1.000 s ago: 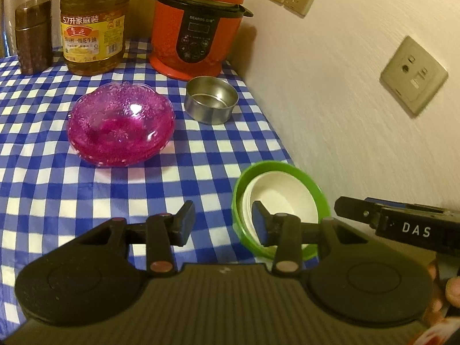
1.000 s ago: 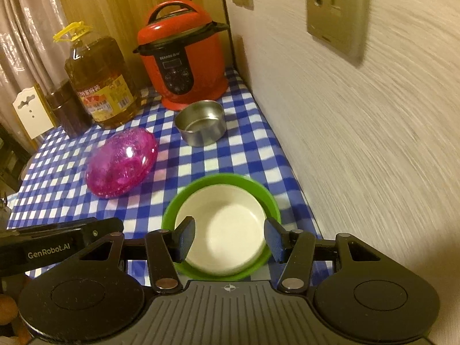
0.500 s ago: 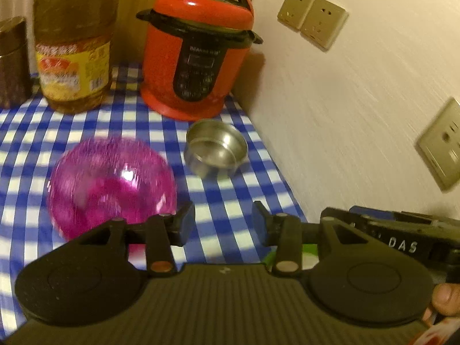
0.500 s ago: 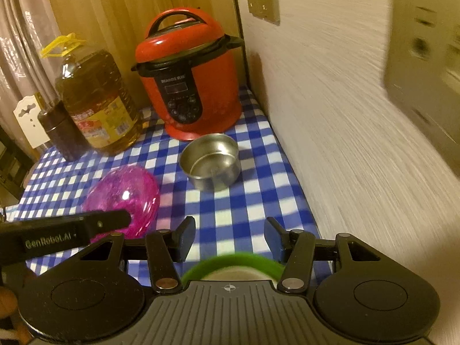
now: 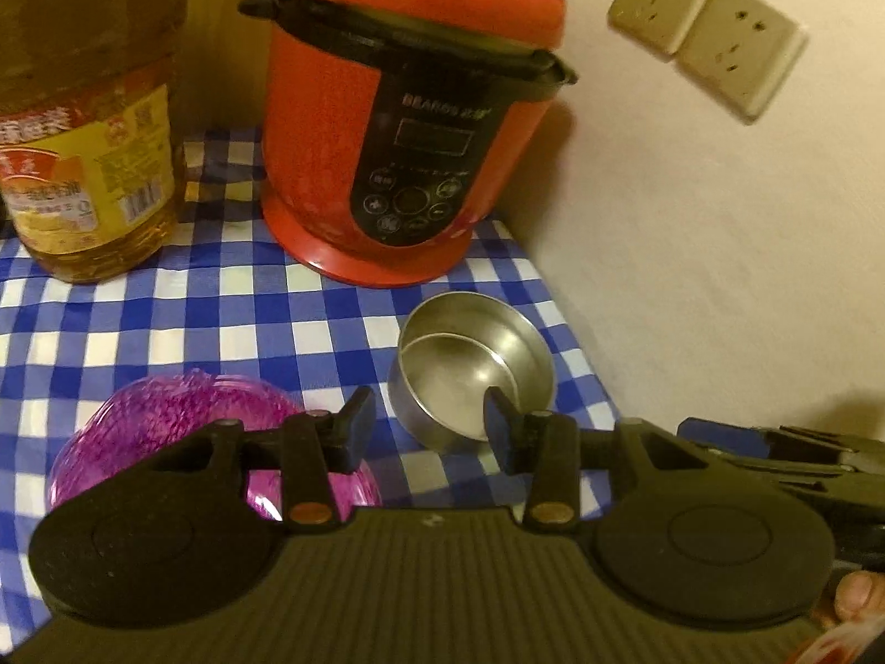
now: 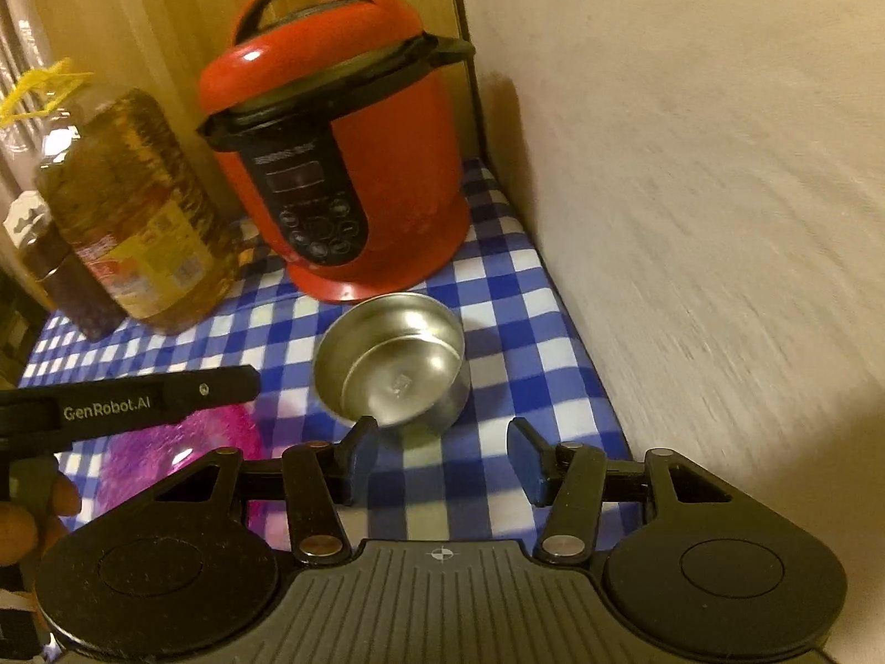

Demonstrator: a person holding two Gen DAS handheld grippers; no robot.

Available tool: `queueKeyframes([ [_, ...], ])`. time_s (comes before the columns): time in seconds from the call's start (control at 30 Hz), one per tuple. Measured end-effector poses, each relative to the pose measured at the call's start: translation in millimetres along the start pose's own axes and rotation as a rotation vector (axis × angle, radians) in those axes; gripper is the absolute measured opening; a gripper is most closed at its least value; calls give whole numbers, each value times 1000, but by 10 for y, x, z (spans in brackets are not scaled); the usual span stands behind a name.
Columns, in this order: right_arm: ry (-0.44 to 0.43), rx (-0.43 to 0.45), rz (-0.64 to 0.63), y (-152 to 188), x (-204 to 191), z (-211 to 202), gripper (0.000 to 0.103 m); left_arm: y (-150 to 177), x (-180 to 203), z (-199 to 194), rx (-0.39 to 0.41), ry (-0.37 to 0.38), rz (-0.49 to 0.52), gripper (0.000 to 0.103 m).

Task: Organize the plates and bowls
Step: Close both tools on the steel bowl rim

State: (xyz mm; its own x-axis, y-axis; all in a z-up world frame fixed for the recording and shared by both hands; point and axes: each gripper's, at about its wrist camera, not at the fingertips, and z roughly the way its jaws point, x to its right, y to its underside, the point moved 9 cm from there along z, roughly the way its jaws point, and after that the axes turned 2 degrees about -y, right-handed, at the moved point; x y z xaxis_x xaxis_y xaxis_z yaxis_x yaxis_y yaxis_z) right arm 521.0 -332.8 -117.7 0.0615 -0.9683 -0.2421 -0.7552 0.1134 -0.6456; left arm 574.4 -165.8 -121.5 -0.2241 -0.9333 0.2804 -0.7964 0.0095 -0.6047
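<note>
A small steel bowl (image 5: pixel 470 371) sits on the blue checked cloth near the wall; it also shows in the right wrist view (image 6: pixel 392 368). A pink glass bowl (image 5: pixel 182 420) lies to its left, partly hidden behind my left gripper, and shows in the right wrist view (image 6: pixel 182 454). My left gripper (image 5: pixel 430 425) is open and empty, just in front of the steel bowl. My right gripper (image 6: pixel 442 459) is open and empty, a little short of the steel bowl. The green and white bowls are out of view.
A red pressure cooker (image 5: pixel 409 127) stands at the back by the wall. A large oil bottle (image 5: pixel 83 127) stands at the back left, with a dark jar (image 6: pixel 66 276) beside it. The wall (image 6: pixel 691 221) runs close along the right.
Both grippers have moved forward toward the steel bowl and cooker. The green and white bowls dropped out of view below. Both stayed open.
</note>
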Motion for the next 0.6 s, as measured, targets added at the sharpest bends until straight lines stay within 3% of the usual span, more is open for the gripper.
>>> queueKeyframes([
  [0.33,-15,-34,75,-174,152,589,39,-128,-59,549,-60,3,7,36],
  [0.6,-29,-52,102,-243,240,886,32,-152,-79,734,-84,-6,35,24],
])
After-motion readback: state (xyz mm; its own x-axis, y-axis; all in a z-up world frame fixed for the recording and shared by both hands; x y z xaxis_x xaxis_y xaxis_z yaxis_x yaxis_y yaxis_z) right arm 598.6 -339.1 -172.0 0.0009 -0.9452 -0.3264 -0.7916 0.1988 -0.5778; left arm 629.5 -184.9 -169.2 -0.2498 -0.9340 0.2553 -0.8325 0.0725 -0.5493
